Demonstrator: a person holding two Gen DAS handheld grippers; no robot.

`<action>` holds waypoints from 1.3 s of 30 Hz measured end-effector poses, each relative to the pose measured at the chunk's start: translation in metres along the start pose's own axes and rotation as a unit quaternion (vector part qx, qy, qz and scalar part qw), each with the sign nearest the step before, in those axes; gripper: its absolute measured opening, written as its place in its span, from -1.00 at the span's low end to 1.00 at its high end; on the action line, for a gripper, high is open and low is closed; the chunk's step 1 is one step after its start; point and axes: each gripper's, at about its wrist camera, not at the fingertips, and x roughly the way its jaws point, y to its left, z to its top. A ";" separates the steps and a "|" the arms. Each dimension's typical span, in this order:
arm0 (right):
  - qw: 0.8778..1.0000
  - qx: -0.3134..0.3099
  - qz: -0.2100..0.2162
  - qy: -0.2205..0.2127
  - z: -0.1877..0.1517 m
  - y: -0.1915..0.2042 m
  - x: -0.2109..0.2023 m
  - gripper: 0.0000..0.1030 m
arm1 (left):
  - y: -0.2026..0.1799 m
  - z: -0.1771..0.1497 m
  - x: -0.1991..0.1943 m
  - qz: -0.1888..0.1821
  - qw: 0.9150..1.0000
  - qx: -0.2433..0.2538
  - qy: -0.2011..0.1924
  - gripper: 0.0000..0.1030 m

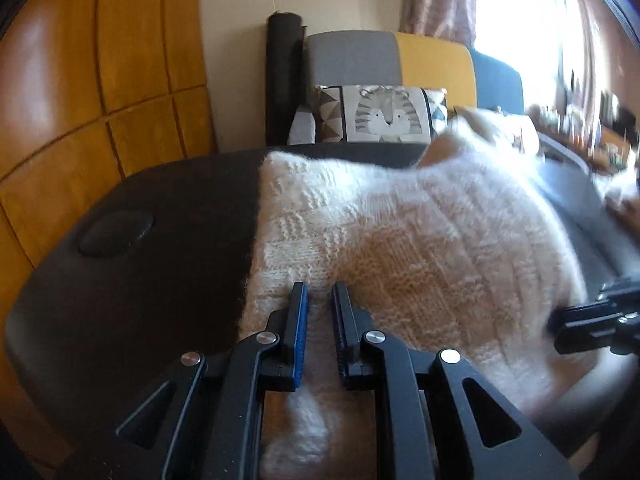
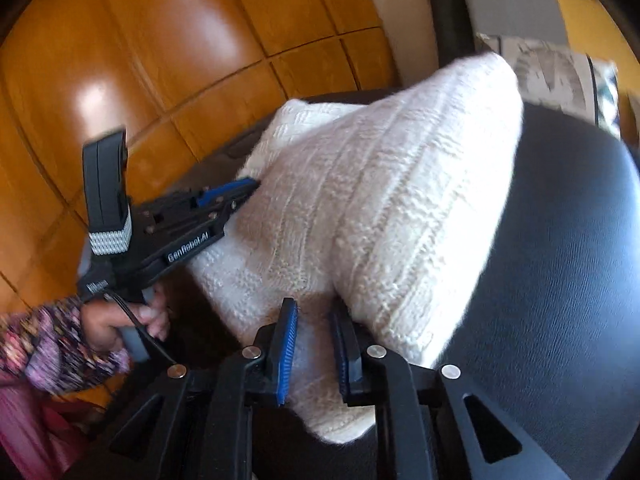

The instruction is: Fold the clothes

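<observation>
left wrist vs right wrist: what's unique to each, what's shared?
Left wrist only: tiger cushion, bright window, oval recess in the dark table. Right wrist only: the person's left hand and patterned sleeve, a raised fold of knit. Shared: white knit sweater, dark table, wooden cabinet, left hand-held gripper, right hand-held gripper.

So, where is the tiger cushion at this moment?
In the left wrist view the tiger cushion leans on the sofa's grey and yellow backrest, beyond the white knitted sweater, right of a black roll.
</observation>
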 end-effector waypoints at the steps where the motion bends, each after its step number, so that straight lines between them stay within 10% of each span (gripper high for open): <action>1: 1.000 0.004 -0.005 -0.013 0.005 -0.002 -0.006 -0.68 | 0.001 0.003 -0.004 0.000 1.000 -0.003 -0.005 -0.72; 3: 0.999 0.011 -0.016 -0.038 0.014 -0.005 -0.019 -0.65 | 0.000 0.010 -0.012 0.000 1.000 -0.006 -0.016 -0.54; 5: 0.997 0.019 -0.026 -0.064 0.023 -0.008 -0.031 -0.62 | -0.012 0.020 -0.012 -0.004 0.999 0.009 -0.033 0.10; 14: 0.991 0.034 -0.081 -0.099 0.093 -0.031 -0.032 -0.55 | -0.064 0.057 0.055 0.036 0.994 0.099 0.033 0.15; 19: 0.994 0.012 -0.103 -0.018 0.119 -0.055 0.010 -0.52 | -0.016 0.066 0.093 0.043 0.993 -0.027 0.102 0.99; 23: 0.994 0.058 -0.096 0.010 0.110 -0.097 0.044 -0.52 | 0.025 0.059 0.117 -0.039 0.973 -0.164 0.160 0.99; 29: 0.992 0.093 -0.081 -0.027 0.099 -0.117 0.044 -0.91 | 0.007 0.062 0.110 -0.008 0.985 -0.119 0.125 0.99; 39: 0.995 0.063 -0.035 -0.075 0.090 -0.070 -0.015 -0.61 | 0.017 0.063 0.102 -0.034 0.981 -0.148 0.119 0.99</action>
